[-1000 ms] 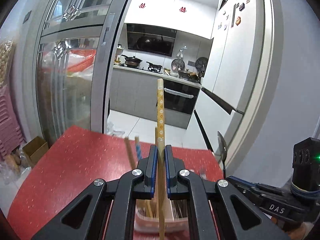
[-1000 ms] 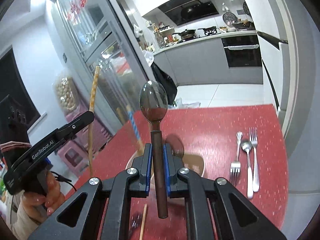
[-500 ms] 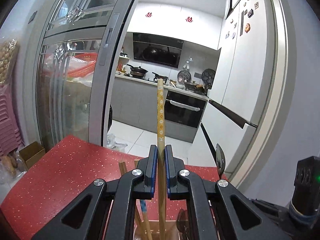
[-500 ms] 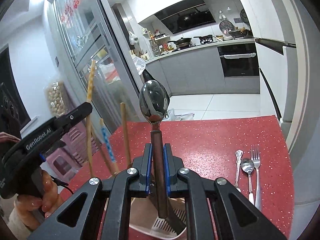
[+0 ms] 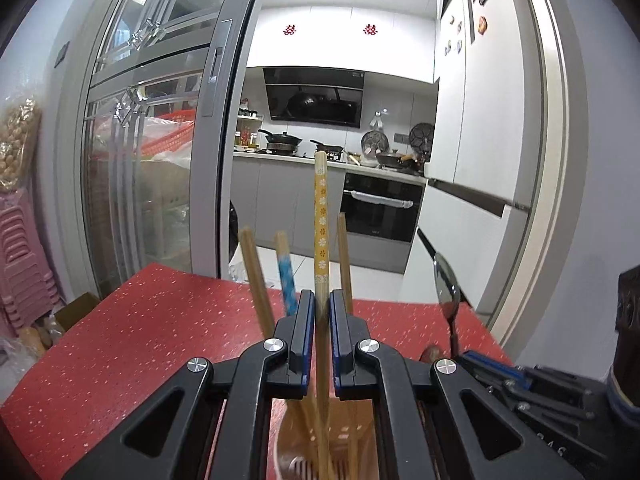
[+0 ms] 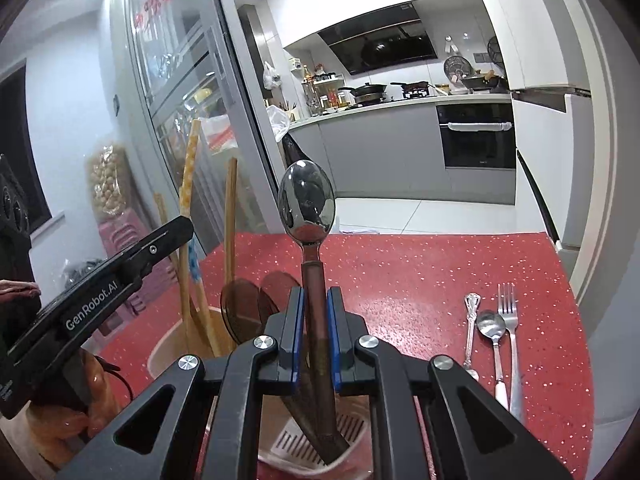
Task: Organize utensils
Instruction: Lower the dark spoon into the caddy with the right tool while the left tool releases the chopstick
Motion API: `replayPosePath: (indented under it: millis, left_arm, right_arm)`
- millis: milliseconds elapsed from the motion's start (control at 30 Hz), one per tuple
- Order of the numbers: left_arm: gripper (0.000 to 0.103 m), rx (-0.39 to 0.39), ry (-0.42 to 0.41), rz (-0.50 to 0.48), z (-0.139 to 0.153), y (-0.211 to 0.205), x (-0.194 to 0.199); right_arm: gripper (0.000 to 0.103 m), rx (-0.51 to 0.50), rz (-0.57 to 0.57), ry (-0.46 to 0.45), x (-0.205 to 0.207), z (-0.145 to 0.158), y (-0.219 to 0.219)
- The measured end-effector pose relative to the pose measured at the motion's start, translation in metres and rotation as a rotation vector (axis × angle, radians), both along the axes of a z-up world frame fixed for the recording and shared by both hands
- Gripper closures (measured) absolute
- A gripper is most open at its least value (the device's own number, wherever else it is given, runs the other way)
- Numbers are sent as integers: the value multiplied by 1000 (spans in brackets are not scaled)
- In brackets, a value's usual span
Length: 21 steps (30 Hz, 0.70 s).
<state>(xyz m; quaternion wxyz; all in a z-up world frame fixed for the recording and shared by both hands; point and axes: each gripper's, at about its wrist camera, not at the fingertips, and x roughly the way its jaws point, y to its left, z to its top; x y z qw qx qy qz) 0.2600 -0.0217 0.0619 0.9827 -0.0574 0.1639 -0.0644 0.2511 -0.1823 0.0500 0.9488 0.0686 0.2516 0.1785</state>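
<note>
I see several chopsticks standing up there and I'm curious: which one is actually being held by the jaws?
The yellow chopstick with small white flowers, clamped between the left gripper's jaws. The plain wooden chopsticks and the blue-patterned chopstick stand free.

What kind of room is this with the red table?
Most likely a home kitchen and dining corner: a stove with pans under a black range hood, a built-in oven, and a red table with forks and spoons.

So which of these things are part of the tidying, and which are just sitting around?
Part of the job:
- yellow flower-patterned chopstick in left gripper
- brown-handled metal spoon in right gripper
- pink slotted utensil holder
- loose silver forks and spoon on table

Just background:
- stove pans
- oven
</note>
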Motion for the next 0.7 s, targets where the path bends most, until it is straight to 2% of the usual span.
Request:
replayPosePath:
  millis: [200, 700]
  left_arm:
    - [72, 64, 4, 11, -1, -5, -11]
    - [72, 58, 143, 45, -9, 4, -10]
  right_arm:
    - [91, -41, 14, -2, -10, -3, 3]
    - [91, -81, 42, 74, -19, -8, 4]
